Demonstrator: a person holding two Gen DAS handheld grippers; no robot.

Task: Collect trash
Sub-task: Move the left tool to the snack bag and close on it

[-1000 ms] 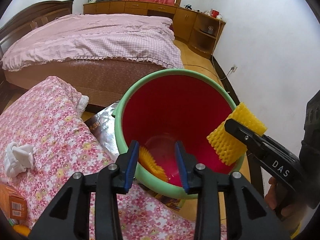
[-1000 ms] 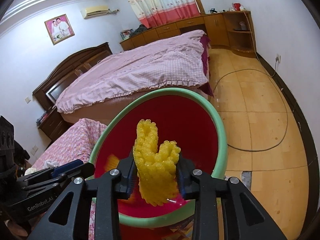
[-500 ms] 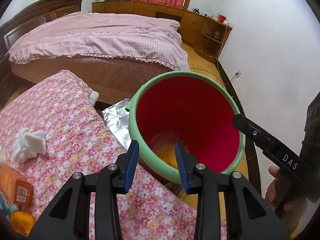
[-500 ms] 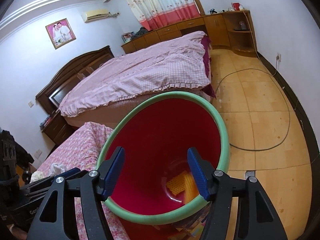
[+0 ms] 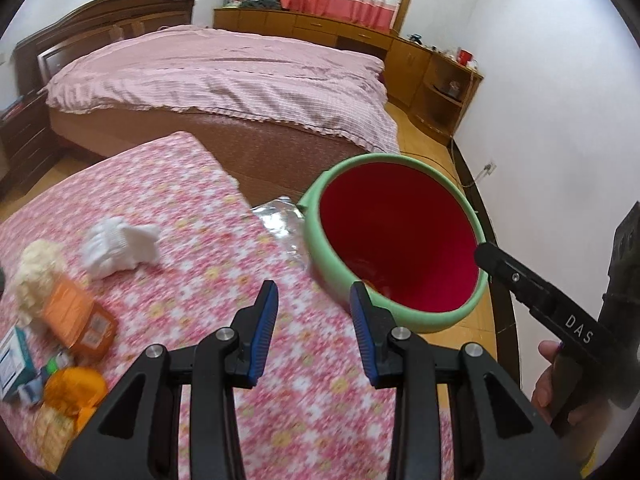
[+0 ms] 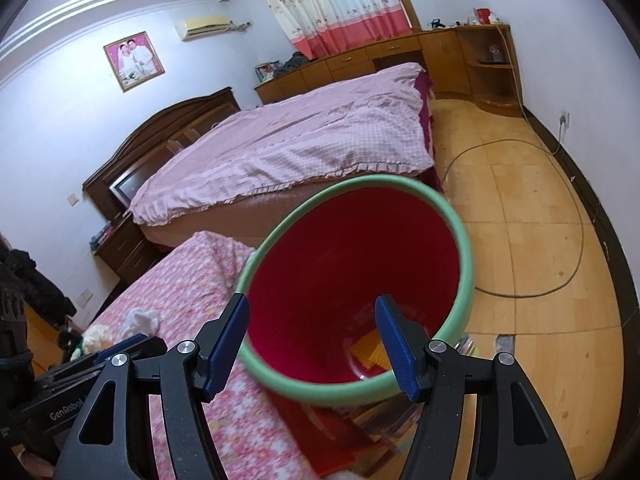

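A red bucket with a green rim (image 5: pixel 400 236) (image 6: pixel 360 280) stands beside a table with a pink floral cloth (image 5: pixel 192 248). Yellow foam netting (image 6: pixel 370 350) lies at its bottom. My left gripper (image 5: pixel 314 330) is open and empty above the cloth, left of the bucket. My right gripper (image 6: pixel 312 344) is open and empty over the bucket's near rim. On the cloth lie a white crumpled tissue (image 5: pixel 120 246), a cream foam wad (image 5: pixel 36 268), an orange packet (image 5: pixel 78 320), an orange wrapper (image 5: pixel 72 394) and a small box (image 5: pixel 12 360).
A crumpled silver foil sheet (image 5: pixel 280 220) sits between the cloth's edge and the bucket. A large bed with a pink cover (image 5: pixel 224 76) stands behind. A cable (image 6: pixel 560 240) runs over the wooden floor on the right, by the wall.
My right gripper opened and dropped the yellow foam netting into the bucket. My left gripper pulled back and swung left, so more of the cloth and its trash shows.
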